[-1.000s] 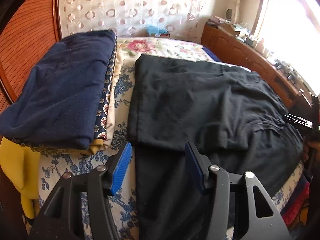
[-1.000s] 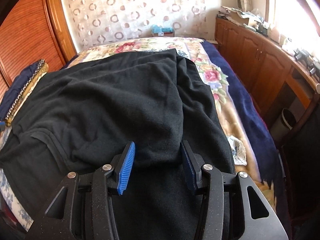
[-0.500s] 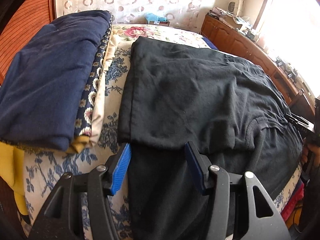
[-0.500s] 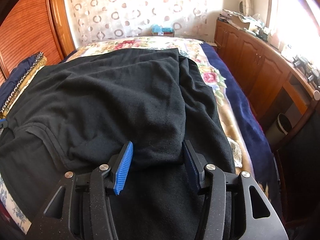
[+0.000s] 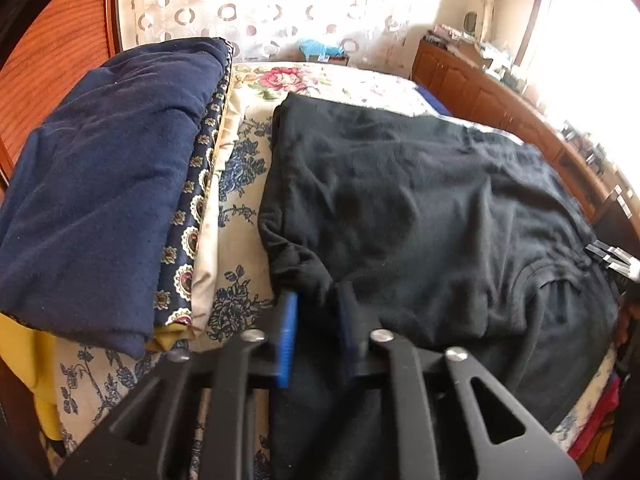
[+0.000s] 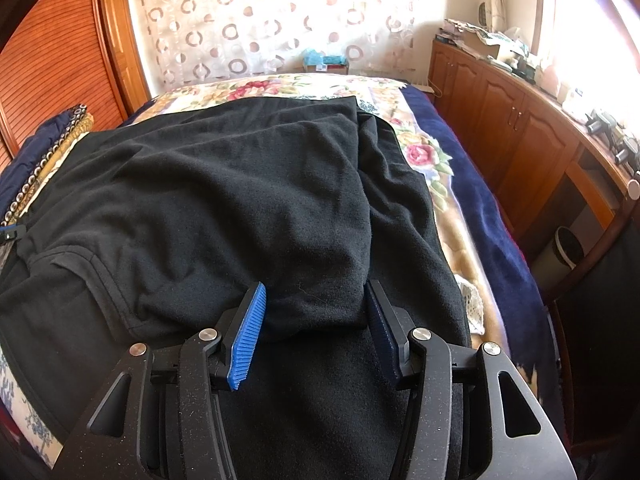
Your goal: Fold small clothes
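1. Bed [image 6: 424,152]: floral bedspread, running away from both cameras toward the far curtained wall; it carries everything listed below.
2. Black garment [image 5: 420,200] [image 6: 224,200]: partly folded, spread over most of the bed, its long axis lying along the bed away from the viewer. A folded-over upper layer ends in a near edge directly ahead of both tools.
3. Stack of folded clothes [image 5: 100,184]: navy fleece on top, patterned navy and cream layers beneath; sits on the bed just left of the garment, apart from it.
4. Right hand-held gripper [image 6: 316,320]: fingers spread wide, straddling the near right bulge of the upper layer; fabric lies between the pads, unclamped.
5. Left hand-held gripper [image 5: 316,320]: fingers drawn close together on the bunched near left corner of the upper layer, apparently pinching it; slight blur.
6. Governing relation: the fold edge lies immediately forward of each tool, left corker gripped, right corner nearer the right hand and, by judgement, awaiting closure.
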`<state>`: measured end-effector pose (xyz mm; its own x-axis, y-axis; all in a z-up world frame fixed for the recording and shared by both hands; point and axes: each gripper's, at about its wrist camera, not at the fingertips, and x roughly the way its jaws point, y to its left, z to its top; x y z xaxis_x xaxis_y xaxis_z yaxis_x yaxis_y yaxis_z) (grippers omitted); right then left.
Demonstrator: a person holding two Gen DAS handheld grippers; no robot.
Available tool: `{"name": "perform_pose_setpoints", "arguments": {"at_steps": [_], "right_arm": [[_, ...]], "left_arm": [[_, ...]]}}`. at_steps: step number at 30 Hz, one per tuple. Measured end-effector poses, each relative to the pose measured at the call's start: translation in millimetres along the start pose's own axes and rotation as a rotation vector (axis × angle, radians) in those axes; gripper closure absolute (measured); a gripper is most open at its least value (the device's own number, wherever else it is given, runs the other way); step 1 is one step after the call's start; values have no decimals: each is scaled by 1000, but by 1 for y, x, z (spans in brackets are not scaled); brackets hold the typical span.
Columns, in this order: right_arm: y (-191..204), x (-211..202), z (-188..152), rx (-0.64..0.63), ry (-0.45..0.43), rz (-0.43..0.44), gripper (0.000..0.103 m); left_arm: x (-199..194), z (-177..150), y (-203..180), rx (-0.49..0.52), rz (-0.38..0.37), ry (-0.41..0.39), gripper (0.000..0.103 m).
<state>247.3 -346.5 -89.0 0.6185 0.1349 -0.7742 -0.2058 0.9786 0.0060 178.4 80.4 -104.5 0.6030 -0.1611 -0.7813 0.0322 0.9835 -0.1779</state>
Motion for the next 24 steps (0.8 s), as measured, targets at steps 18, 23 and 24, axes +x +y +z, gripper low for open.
{"name": "perform_pose_setpoints", "arguments": {"at_steps": [18, 23, 24], "right_arm": [[7, -61, 21, -17, -213, 63, 96], [0, -106, 26, -10, -290, 100, 96], [-1, -112, 25, -10, -296, 110, 96]], "left_arm": [[-79, 15, -26, 58, -65, -250, 99], [-114, -2, -28, 58, -96, -298, 99], [-119, -8, -27, 59, -103, -297, 99]]}}
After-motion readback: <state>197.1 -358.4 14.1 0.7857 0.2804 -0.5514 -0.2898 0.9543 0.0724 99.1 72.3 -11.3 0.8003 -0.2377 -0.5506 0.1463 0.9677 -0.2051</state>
